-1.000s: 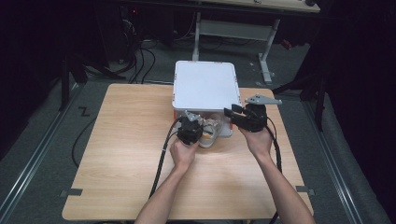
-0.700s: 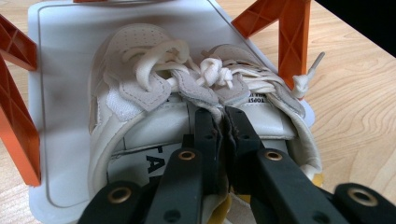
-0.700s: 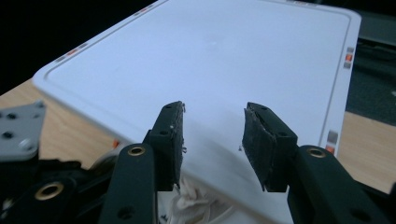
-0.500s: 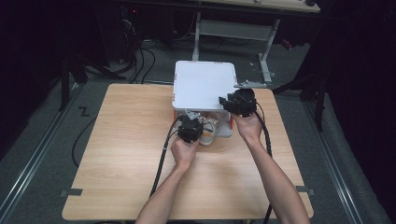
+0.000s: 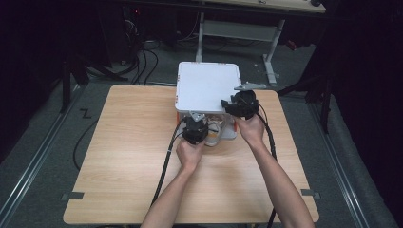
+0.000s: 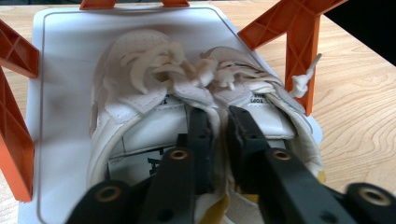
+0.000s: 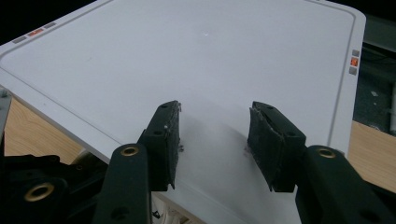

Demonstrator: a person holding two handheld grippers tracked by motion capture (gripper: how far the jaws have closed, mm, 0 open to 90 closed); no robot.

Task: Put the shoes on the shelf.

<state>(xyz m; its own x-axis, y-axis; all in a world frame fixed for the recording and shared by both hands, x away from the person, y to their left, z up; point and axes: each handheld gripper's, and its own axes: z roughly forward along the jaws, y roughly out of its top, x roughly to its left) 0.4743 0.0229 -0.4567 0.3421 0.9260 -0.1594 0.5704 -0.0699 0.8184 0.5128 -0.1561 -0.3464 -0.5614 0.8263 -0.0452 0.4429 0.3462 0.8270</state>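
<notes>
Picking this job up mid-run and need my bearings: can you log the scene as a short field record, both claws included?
workspace: wooden table bearing a small two-level rack
rack top: white panel, nothing on it
lower shelf: white tray between orange supports
contents: white shoes, a laced pair side by side, toes pointing away
left claw: one jaw inside each shoe, the adjoining inner walls pinched between them; jaws have just been opening slightly
right claw: open over the white panel, nothing between the jaws, which have just been opening
</notes>
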